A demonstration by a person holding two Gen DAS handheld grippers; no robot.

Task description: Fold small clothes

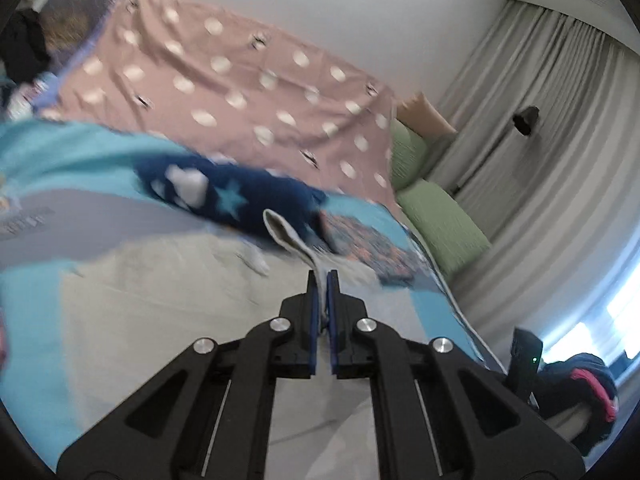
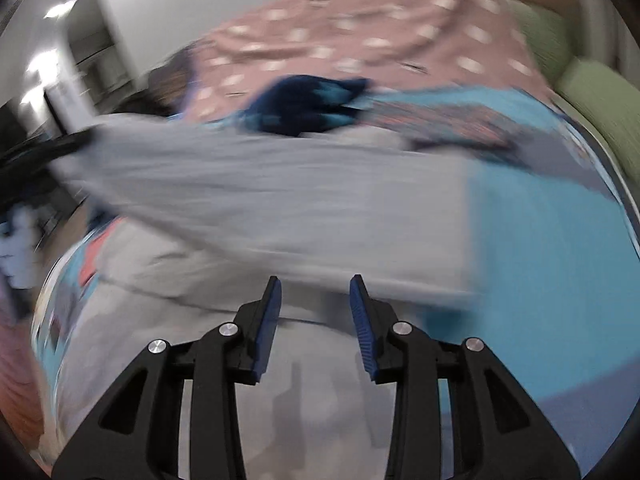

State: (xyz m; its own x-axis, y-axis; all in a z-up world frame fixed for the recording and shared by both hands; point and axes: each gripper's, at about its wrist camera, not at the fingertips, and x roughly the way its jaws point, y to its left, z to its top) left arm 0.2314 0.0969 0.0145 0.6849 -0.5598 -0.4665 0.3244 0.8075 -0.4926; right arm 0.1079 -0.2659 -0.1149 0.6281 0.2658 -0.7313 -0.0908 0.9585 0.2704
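Left wrist: left gripper (image 1: pixel 323 276) jaws pinch grey garment (image 1: pixel 286 232) edge, likely lifting it to fold. Right gripper (image 2: pixel 316 284) jaws wide, empty, above bed (image 2: pixel 560 240).

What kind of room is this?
Most likely a bedroom: a bed with a pink dotted duvet, green pillows at its far end, and long grey curtains over a bright window.

Soft, even daylight pours through the curtains (image 1: pixel 552 184) at the left view's right edge, blown out white low down. Fisheye bending curves every border. The right view smears with heavy motion blur; ceiling lights (image 2: pixel 60 8) glare upper left.
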